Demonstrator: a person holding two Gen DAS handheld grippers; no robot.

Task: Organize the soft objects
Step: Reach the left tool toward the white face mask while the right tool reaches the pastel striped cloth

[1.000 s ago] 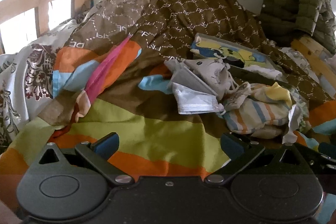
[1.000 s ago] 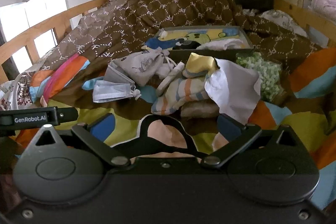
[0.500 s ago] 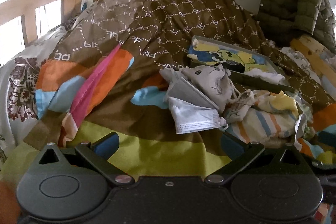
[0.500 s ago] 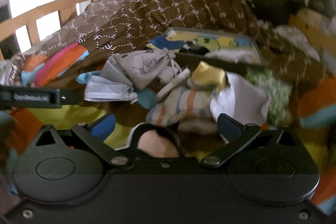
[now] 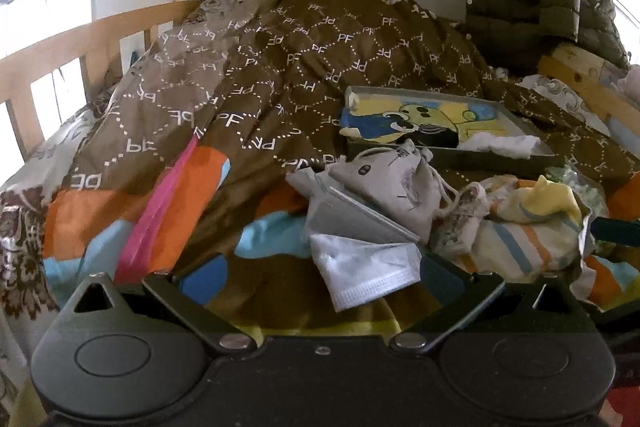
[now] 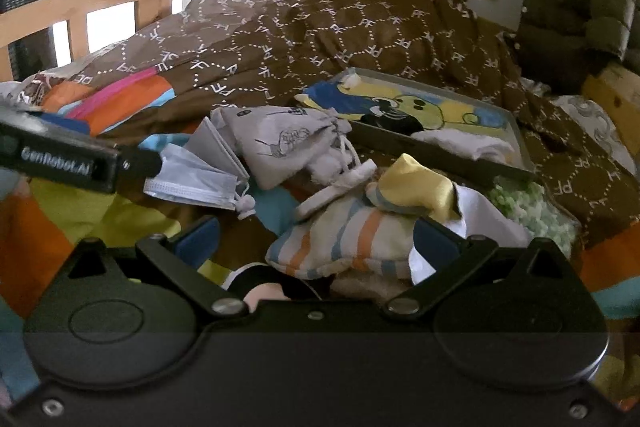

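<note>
Here my left claw is released, its fingers spread around the white face mask at lower centre. My right claw is likewise released, the striped cloth bundle between its fingers. The grey drawstring pouch lies mid-frame, touching the shallow tray behind.

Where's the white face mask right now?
The white face mask lies on the striped bedspread just ahead of the open left gripper, toward its right finger, beneath the grey drawstring pouch and left of the striped cloth.
</note>
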